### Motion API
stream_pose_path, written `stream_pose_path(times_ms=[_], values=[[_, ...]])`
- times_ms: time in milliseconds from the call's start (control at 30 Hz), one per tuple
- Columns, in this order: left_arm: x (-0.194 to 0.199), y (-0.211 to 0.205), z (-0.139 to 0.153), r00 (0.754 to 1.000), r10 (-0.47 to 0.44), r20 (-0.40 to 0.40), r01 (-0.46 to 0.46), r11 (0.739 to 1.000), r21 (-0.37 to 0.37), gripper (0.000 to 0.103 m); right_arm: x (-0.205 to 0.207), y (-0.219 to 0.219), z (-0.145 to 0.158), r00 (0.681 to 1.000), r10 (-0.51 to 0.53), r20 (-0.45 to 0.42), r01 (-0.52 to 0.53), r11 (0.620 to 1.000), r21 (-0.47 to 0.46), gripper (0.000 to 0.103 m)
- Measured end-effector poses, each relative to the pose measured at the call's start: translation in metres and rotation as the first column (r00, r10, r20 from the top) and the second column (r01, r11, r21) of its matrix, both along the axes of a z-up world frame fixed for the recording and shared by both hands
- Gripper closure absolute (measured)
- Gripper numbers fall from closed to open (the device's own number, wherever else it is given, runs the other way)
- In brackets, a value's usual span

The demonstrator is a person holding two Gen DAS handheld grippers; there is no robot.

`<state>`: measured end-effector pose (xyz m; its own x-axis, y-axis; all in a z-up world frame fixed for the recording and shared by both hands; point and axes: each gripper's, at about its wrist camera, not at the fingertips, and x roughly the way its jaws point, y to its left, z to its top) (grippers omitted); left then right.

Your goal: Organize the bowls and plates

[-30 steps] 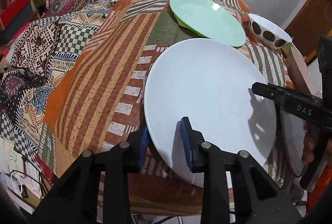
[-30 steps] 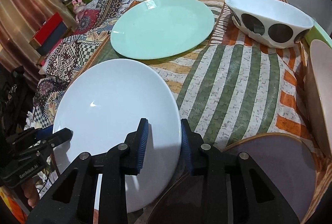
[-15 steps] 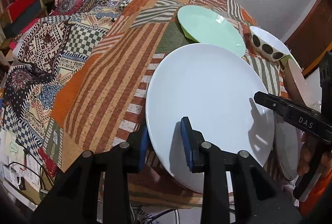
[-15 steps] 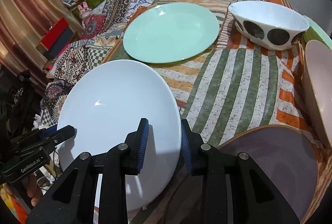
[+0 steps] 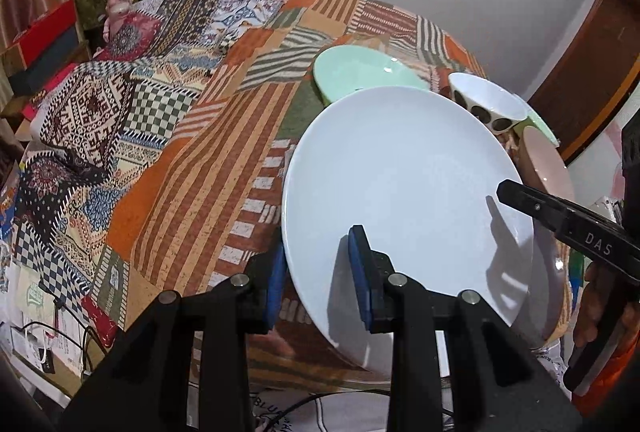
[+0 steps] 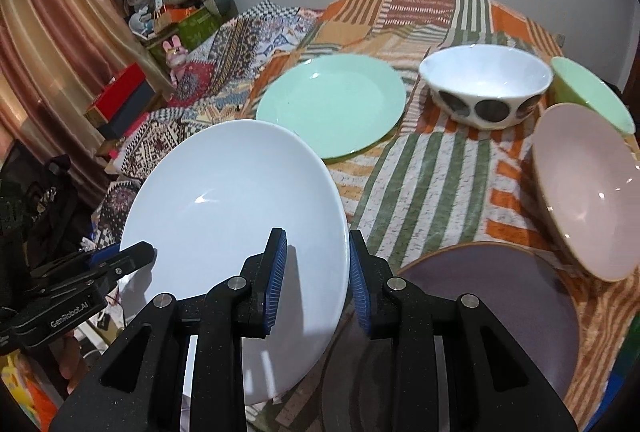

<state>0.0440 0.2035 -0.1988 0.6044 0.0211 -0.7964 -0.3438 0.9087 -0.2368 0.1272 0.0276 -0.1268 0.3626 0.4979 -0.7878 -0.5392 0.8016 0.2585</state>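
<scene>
White plate [image 5: 404, 192] held clear of the tabletop [image 6: 432, 168], 2 grippers on opposite rims: left gripper [image 5: 318, 272] and right gripper [image 6: 318, 272], jaws clenched on its edge. Likely stiff, glazed, slippery, breakable; rim grips suit it. Green plate [image 6: 332, 104] beyond.

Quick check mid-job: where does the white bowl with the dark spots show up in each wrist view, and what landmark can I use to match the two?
Left wrist: the spotted bowl sits upper right, just beyond the far rim of the held white plate.
Right wrist: the spotted bowl sits upper right of centre, fully visible on the striped cloth.
Shared landmark: the mint green plate, immediately left of the bowl in both views.
</scene>
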Motion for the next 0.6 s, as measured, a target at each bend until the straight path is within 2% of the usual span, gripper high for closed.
stream_pose_path(times_ms=[267, 600], values=[[-0.002, -0.025, 0.021, 0.998, -0.046, 0.038, 0.045, 0.999, 0.021, 0.073, -0.008, -0.027, 0.013, 0.999, -0.043, 0.018, 0.043, 0.998, 0.035, 0.075], [-0.002, -0.060, 0.032, 0.992, -0.115, 0.045, 0.113, 0.993, 0.027, 0.073, -0.023, -0.066, 0.021, 0.994, -0.103, 0.027, 0.102, 0.993, 0.056, 0.075]])
